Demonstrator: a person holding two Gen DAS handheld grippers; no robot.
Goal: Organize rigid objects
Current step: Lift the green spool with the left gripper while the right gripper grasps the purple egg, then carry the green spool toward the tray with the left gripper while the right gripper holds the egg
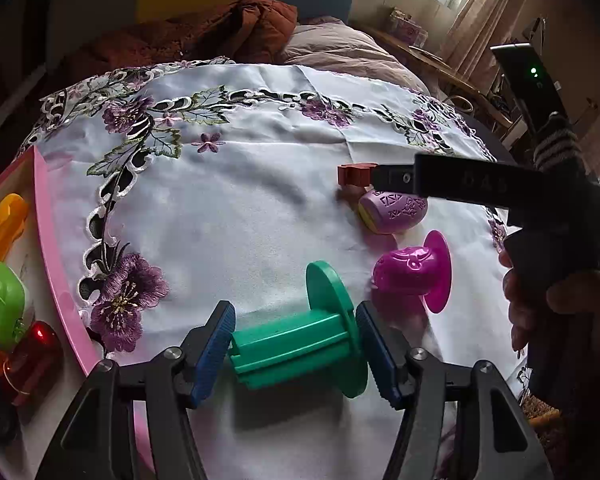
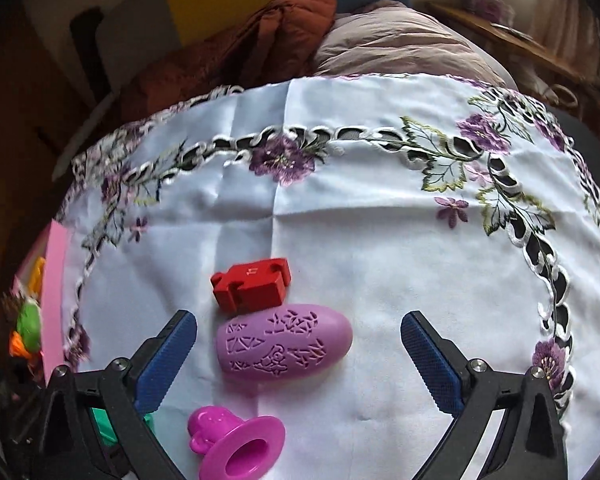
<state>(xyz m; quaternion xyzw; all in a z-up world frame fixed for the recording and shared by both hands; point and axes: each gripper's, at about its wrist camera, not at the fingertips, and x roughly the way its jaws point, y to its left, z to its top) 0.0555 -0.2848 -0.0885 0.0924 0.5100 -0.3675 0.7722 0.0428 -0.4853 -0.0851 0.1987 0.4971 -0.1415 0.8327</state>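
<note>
Clamped lengthwise between the blue pads of the left tool [image 1: 296, 354], the green spool [image 1: 300, 344] seems lifted off the white embroidered cloth [image 1: 236, 208] and is, I judge, bound for the pink tray [image 1: 54, 256] at the left edge, where other sorted pieces lie. Meanwhile the right tool [image 2: 298, 360] hovers with jaws spread wide and empty around the lilac patterned egg [image 2: 284, 342]; it must lower and close without nudging the red block [image 2: 254, 284] or magenta bell-shaped piece [image 2: 236, 444].
</note>
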